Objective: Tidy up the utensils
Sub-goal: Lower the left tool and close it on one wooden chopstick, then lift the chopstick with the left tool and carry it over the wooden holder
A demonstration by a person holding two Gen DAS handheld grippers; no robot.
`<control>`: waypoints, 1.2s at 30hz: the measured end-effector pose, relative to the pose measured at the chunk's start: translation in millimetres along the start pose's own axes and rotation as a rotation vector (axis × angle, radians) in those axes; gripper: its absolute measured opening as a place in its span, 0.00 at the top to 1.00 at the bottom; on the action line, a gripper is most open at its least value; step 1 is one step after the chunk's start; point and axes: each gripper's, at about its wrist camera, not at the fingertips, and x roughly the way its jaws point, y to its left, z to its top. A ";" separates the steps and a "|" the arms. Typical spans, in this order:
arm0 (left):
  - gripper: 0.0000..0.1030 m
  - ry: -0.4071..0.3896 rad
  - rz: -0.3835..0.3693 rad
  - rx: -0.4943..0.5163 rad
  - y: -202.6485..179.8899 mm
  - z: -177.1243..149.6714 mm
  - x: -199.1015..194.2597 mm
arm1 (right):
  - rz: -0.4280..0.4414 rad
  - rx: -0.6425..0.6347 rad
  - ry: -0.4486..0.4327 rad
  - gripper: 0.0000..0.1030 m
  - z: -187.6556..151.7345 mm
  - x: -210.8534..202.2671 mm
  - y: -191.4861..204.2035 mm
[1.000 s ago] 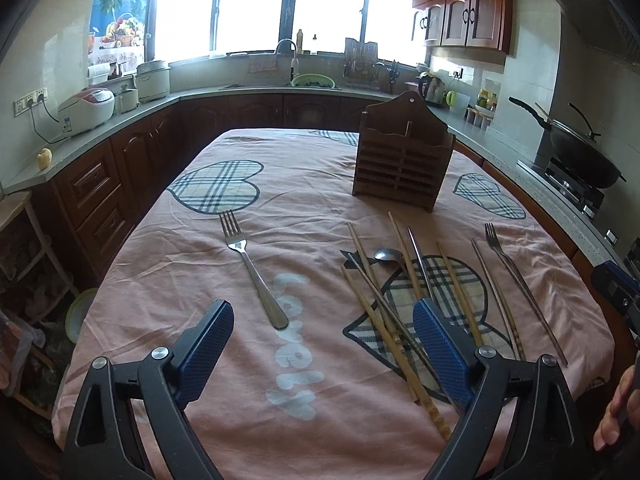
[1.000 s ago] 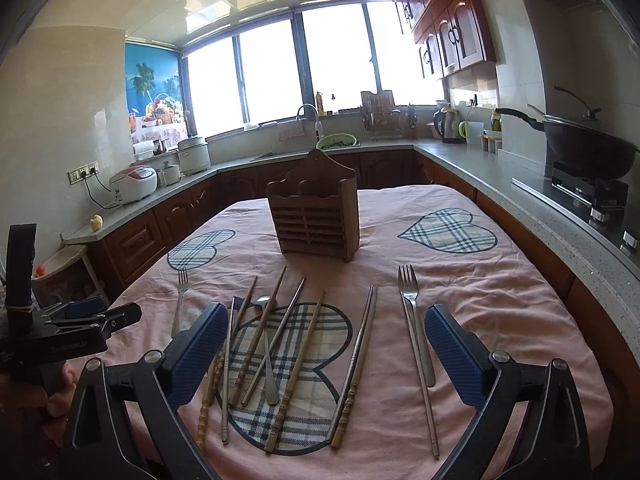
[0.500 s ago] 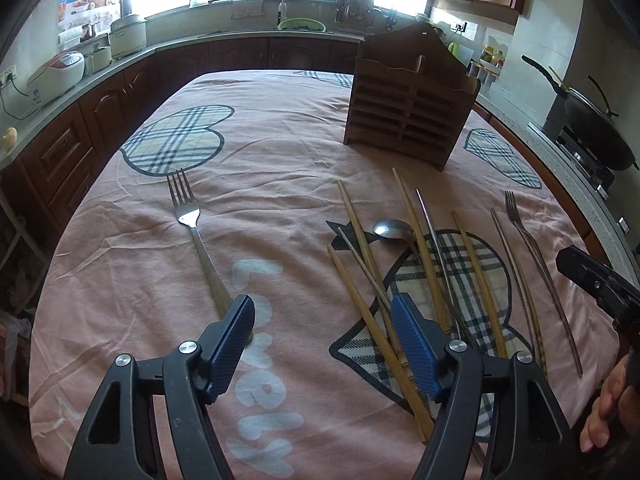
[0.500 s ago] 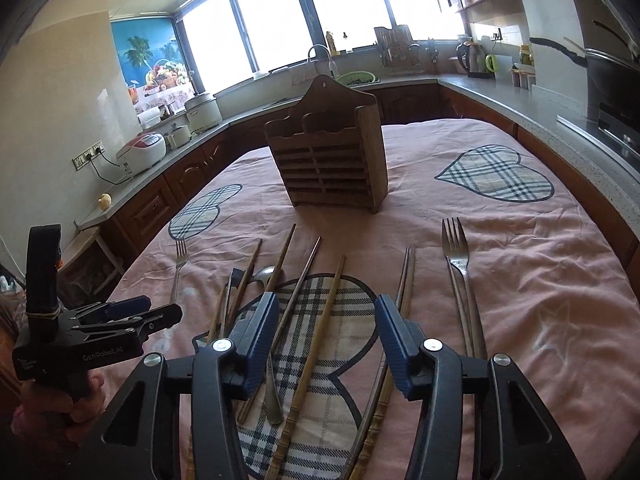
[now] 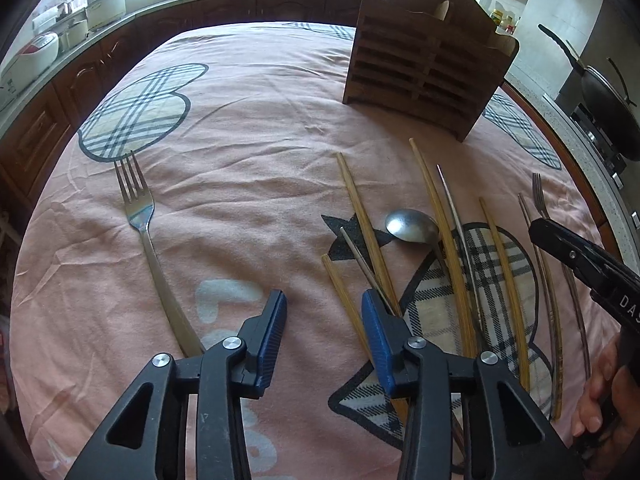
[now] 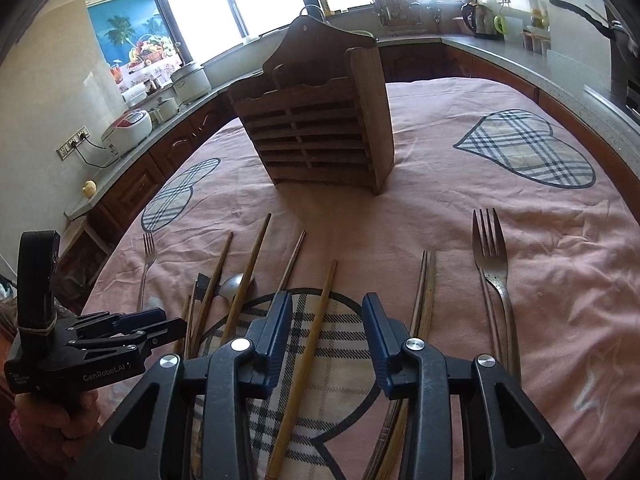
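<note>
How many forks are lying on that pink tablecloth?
2. One fork lies alone at the left of the cloth; the other fork lies at the far right, beyond the chopsticks. None seems hidden.

A slatted wooden utensil holder (image 6: 320, 120) stands upright on the pink heart-print tablecloth (image 6: 560, 280). Before it lie wooden chopsticks (image 6: 308, 360) and a steel spoon (image 5: 412, 226); one steel fork (image 5: 140, 216) lies far left, another steel fork (image 6: 494, 272) right
</note>
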 end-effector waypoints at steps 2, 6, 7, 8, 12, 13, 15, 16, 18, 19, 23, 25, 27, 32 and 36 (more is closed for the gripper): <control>0.64 0.008 -0.007 0.002 0.9 4.0 3.0 | -0.001 -0.003 0.016 0.66 2.5 8.0 -0.2; 0.67 0.029 -0.013 0.029 -4.0 8.0 8.0 | -0.012 -0.008 0.061 0.69 5.8 28.0 0.6; 0.72 0.034 -0.009 0.046 -6.9 8.1 9.1 | -0.016 -0.010 0.073 0.71 6.3 33.5 1.0; 0.78 0.036 -0.003 0.062 -10.1 8.4 9.5 | -0.019 -0.009 0.087 0.72 6.4 38.4 0.9; 0.90 0.038 -0.015 0.104 -18.5 9.7 14.1 | -0.041 -0.035 0.103 0.74 10.0 49.2 5.1; 0.90 0.036 -0.016 0.114 -20.5 9.5 14.9 | -0.048 -0.045 0.109 0.74 11.7 51.3 7.0; 0.92 0.033 -0.029 0.124 -23.2 9.1 16.5 | -0.076 -0.080 0.119 0.81 14.9 56.5 12.0; 0.94 0.032 -0.035 0.125 -22.6 8.7 16.7 | -0.093 -0.098 0.121 0.87 15.4 58.0 14.3; 0.97 0.032 -0.045 0.122 -21.5 8.7 17.9 | -0.110 -0.125 0.121 0.92 15.9 60.0 16.9; 0.97 0.035 -0.056 0.113 -19.1 8.8 17.2 | -0.110 -0.129 0.122 0.93 16.2 60.2 17.2; 0.97 0.042 -0.107 0.076 -6.9 8.5 10.8 | -0.059 -0.084 0.125 0.94 17.6 55.3 11.6; 0.97 0.034 -0.122 0.061 -1.1 8.5 4.3 | -0.041 -0.076 0.110 0.95 19.2 48.6 12.6; 0.97 0.019 -0.135 0.050 4.0 8.8 -5.1 | -0.015 -0.064 0.093 0.95 21.3 39.9 14.3; 0.97 -0.051 -0.156 0.034 14.4 11.5 -39.5 | 0.027 -0.048 0.041 0.95 29.8 12.6 19.3; 0.97 -0.119 -0.172 0.029 18.7 11.5 -73.4 | 0.049 -0.056 -0.018 0.96 39.4 -12.0 28.2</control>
